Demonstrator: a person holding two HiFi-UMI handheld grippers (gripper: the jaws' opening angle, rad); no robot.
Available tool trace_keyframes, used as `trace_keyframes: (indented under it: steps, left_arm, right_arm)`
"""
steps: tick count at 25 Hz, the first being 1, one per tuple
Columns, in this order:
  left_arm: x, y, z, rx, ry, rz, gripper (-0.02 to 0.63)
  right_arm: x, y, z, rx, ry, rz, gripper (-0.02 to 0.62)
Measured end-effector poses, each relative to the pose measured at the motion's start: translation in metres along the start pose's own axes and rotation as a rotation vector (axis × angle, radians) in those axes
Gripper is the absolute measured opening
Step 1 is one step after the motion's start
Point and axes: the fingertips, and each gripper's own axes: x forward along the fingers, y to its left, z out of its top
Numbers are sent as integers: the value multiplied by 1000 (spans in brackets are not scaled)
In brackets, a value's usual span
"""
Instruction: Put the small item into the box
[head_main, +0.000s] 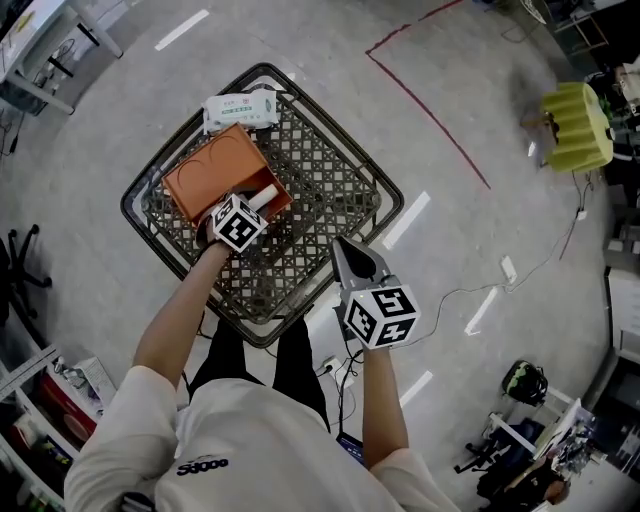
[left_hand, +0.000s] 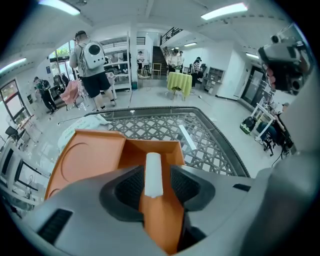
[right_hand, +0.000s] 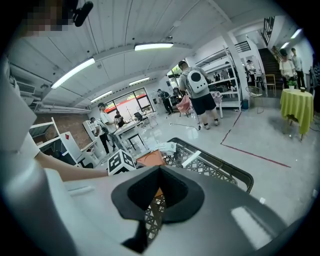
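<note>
Reaches forward with the left arm (head_main: 175, 320), bare below a short white sleeve (head_main: 120, 430). Holds the left gripper (left_hand: 153, 172) tipped steeply down, jaws wide apart, one on each side of a small white stick (left_hand: 153, 170), not squeezing it. Holds the right arm (head_main: 385, 400) out nearer the body. Points the right gripper (right_hand: 160, 170) gently down, jaw tips closed together.

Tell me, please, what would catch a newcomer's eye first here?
The open orange box stands out on the black lattice table, with the left gripper over it and a small white cylinder between its parted jaws. The right gripper hangs shut at the table's near edge.
</note>
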Motion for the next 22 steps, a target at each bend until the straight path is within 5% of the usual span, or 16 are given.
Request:
trace_keyframes:
  steps: [22]
  left_arm:
    - [-180,34,64,53,-320,147,48]
  right_arm:
    - [-49,57,103,-196,-193,-59,9]
